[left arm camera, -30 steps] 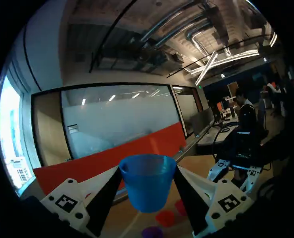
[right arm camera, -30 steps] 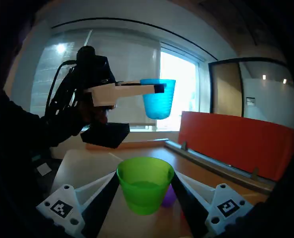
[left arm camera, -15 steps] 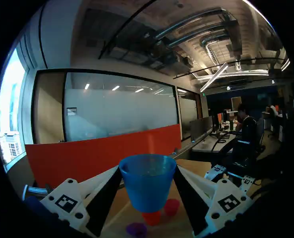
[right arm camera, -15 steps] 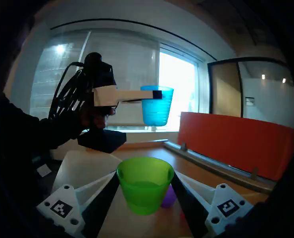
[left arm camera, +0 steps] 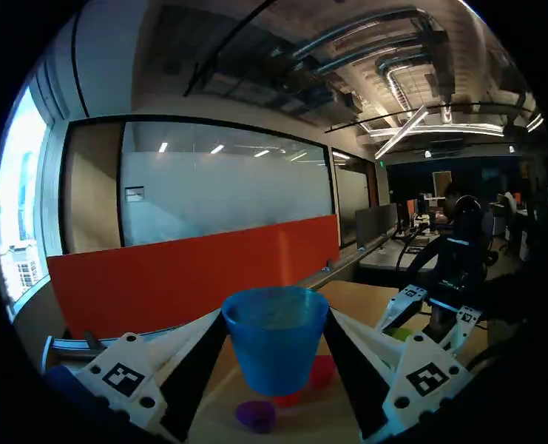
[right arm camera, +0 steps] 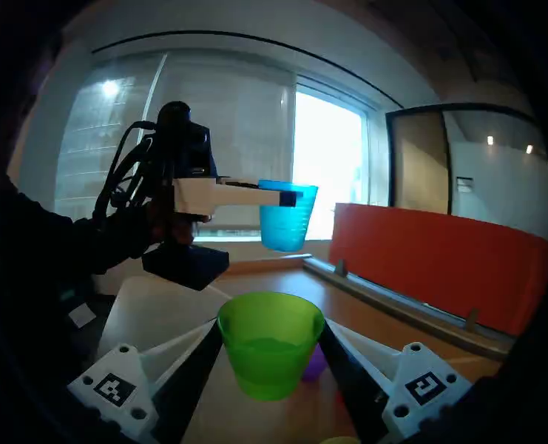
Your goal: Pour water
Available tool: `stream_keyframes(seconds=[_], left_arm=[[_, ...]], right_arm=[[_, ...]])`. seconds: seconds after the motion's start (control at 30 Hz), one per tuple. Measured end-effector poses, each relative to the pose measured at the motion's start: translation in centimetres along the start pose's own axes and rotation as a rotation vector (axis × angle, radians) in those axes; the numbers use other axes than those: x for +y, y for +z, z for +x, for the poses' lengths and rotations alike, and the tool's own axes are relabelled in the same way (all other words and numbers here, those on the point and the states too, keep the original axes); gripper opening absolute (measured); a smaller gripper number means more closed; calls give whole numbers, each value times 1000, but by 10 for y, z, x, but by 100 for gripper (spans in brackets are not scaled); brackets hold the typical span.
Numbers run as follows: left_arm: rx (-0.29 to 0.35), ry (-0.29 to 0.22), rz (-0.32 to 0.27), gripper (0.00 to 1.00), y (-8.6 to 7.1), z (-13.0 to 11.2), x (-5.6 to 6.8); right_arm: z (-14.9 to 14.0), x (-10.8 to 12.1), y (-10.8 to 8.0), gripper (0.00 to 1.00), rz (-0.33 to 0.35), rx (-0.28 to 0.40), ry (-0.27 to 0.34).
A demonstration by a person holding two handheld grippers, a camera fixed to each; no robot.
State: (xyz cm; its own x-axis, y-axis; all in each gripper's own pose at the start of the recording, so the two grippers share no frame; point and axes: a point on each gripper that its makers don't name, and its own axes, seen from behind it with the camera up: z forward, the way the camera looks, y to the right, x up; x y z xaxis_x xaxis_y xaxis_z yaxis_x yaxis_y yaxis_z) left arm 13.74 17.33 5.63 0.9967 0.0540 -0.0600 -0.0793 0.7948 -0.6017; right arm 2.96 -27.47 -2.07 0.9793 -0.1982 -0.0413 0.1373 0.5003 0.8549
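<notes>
Blue cup (right arm camera: 285,222) lowered, left tongs (right arm camera: 275,197) level

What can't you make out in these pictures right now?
- Left gripper view: the red cups are mostly hidden behind the blue cup, and its water level is too blurred to tell.
- Right gripper view: the purple cup is largely hidden behind the green cup.
</notes>
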Motion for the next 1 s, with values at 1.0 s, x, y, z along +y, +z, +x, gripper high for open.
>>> stream_keyframes(seconds=[1.0], left_arm=[[-253,7,-74,88,5,-118,9]], right_arm=[[-38,17,-41,91,-9,-156,44]])
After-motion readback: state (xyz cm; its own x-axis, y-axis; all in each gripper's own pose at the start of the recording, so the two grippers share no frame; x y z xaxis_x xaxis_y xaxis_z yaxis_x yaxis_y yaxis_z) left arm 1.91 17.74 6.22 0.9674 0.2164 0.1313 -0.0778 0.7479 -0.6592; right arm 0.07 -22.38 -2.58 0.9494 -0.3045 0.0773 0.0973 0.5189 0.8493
